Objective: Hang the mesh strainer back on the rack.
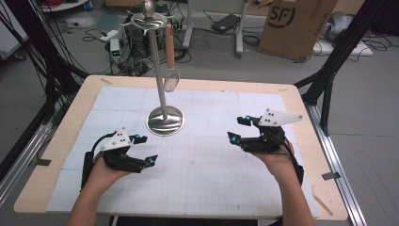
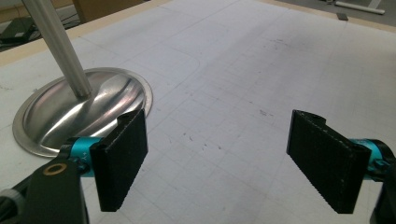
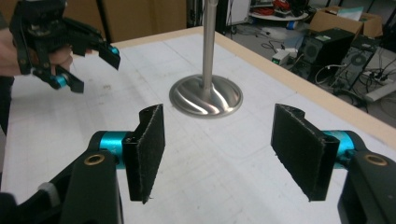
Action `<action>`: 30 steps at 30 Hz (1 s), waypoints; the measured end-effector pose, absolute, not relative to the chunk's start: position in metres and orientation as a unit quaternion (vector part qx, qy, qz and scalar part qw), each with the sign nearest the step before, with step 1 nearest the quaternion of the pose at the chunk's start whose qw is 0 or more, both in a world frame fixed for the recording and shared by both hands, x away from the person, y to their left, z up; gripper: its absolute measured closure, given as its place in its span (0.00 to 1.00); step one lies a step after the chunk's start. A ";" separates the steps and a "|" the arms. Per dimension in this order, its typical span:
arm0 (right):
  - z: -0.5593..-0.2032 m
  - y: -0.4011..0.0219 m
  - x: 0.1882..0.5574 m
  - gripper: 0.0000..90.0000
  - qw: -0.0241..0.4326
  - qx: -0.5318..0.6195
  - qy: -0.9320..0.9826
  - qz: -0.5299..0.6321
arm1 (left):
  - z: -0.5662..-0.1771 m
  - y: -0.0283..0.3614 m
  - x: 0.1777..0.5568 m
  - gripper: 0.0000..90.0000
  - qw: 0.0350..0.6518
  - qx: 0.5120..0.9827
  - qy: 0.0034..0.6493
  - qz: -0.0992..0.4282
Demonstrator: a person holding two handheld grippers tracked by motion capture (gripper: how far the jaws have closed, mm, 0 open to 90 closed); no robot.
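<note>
Both the left claw (image 1: 146,149) and right claw (image 1: 239,128) gape empty; the stand (image 1: 162,94) top is cropped in their views.

I can't make out what the small round utensil (image 1: 172,81) hanging from the stand (image 1: 155,66) is; my left gripper view cuts the stand's pole (image 2: 58,46) off at the top.

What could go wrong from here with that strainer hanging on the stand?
The strainer hangs from one hook at the top of the tall stand; a bump on the pole could swing it off. Both the left gripper and right gripper are open and empty, close to the base.
</note>
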State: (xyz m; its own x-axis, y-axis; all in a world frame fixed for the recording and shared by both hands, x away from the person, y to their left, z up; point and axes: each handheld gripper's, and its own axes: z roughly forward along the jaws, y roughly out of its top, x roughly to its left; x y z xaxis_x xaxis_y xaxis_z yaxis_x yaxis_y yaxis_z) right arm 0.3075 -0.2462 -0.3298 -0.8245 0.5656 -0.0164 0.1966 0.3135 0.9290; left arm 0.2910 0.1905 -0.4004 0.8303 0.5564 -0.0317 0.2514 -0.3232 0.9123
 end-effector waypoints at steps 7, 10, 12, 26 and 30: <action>-0.352 -0.261 0.295 0.36 0.181 0.254 0.786 0.534 | -0.401 0.190 0.291 0.23 0.523 0.801 0.251 0.145; -0.360 -0.267 0.291 0.36 0.181 0.260 0.781 0.538 | -0.401 0.190 0.291 0.23 0.523 0.801 0.251 0.145; -0.365 -0.269 0.289 0.35 0.181 0.265 0.779 0.538 | -0.401 0.190 0.291 0.23 0.523 0.801 0.253 0.145; -0.389 -0.274 0.279 0.34 0.178 0.269 0.787 0.526 | -0.402 0.189 0.291 0.23 0.523 0.801 0.250 0.147; -0.394 -0.276 0.276 0.34 0.172 0.272 0.787 0.526 | -0.402 0.190 0.291 0.23 0.526 0.799 0.253 0.147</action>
State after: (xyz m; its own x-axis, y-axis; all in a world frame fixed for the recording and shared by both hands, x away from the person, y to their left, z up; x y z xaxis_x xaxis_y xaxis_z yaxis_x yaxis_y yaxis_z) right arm 0.2761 -0.2761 -0.3940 -0.7924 0.6098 0.0152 0.2470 0.2979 0.9221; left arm 0.2913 0.1895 -0.4018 0.8288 0.5587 -0.0314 0.2494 -0.3186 0.9145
